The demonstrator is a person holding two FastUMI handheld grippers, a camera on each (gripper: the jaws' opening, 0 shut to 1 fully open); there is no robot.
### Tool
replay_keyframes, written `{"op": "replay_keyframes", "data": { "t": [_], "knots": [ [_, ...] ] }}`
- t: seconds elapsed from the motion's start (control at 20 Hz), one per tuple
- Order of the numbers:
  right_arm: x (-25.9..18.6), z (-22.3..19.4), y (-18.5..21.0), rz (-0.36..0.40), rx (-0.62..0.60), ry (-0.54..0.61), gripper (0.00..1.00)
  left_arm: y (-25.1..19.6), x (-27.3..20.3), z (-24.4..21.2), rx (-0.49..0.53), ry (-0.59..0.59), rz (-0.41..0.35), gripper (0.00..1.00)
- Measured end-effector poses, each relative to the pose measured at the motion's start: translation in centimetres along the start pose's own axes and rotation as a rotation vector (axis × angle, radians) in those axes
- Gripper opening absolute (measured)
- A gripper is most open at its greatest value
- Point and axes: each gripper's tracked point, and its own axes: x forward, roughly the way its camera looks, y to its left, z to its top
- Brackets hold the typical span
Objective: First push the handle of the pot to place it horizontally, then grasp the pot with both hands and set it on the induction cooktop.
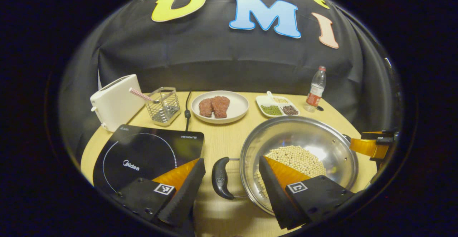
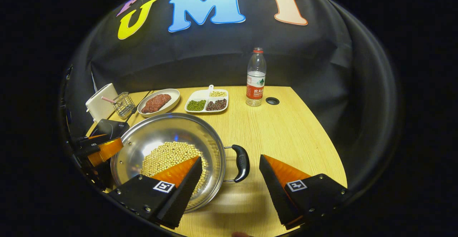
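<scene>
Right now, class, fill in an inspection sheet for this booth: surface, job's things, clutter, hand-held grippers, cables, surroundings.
Surface: pale wooden table, with a round hole near the bottle.
Job's things: steel pot holding pale beans, on the table, a black handle at each side; induction cooktop bare beside it.
Clutter: toaster, wire basket, plate of meat, divided dish of beans, water bottle.
Grippers: left hand-held gripper open around one handle; right hand-held gripper open around the other handle.
Cables: black cable beside the plate.
Surroundings: black cloth wall.
</scene>
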Motion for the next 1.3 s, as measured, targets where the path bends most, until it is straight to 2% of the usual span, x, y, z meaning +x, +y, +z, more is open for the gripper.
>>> {"op": "replay_keyframes", "data": {
  "t": [0.1, 0.65, 0.85, 0.9, 0.95, 1.0, 1.05, 1.1, 1.15, 1.2, 1.25, 1.3],
  "knots": [
    [0.4, -0.3, 0.2, 0.003, 0.005, 0.016, 0.98, 0.1, 0.9, -0.6, -0.006, 0.028, -0.003, 0.99],
    [3.0, -2.1, -0.2, -0.006, 0.023, 0.11, 0.98, -0.8, 2.9, -3.3, -0.028, 0.131, -0.015, 0.96],
    [4.0, -2.6, -0.2, -0.006, 0.03, 0.135, 0.97, -0.7, 3.1, -3.3, -0.017, 0.133, -0.006, 0.96],
    [4.0, -2.8, -0.2, -0.008, 0.032, 0.142, 0.94, -0.4, 3.1, -3.6, -0.011, 0.139, 0.005, 0.98],
    [4.1, -2.8, -0.2, -0.01, 0.034, 0.146, 0.86, 0.1, 3.3, -3.6, -0.004, 0.144, 0.023, 0.96],
    [4.3, -2.7, -0.6, -0.025, 0.034, 0.138, 0.8, 0.0, 3.3, -3.6, -0.013, 0.144, 0.023, 0.86],
    [4.5, -2.5, -0.5, -0.023, 0.047, 0.135, 0.69, 0.0, 3.5, -3.7, -0.01, 0.152, 0.023, 0.79],
    [4.5, -2.5, -0.5, -0.018, 0.064, 0.142, 0.64, 0.0, 3.3, -3.9, -0.015, 0.153, 0.027, 0.78],
    [4.5, -2.3, -0.4, -0.017, 0.07, 0.145, 0.65, 0.0, 3.3, -4.0, -0.028, 0.156, 0.032, 0.79],
    [4.4, -2.5, -0.3, -0.014, 0.055, 0.151, 0.62, 0.0, 3.4, -4.1, -0.043, 0.153, 0.038, 0.78],
    [4.3, -2.6, -0.4, -0.008, 0.029, 0.162, 0.58, 0.1, 3.6, -3.9, -0.055, 0.149, 0.043, 0.73],
    [4.2, -2.7, -0.3, -0.013, 0.022, 0.163, 0.57, 0.1, 3.4, -3.9, -0.059, 0.145, 0.044, 0.74]
  ]
}}
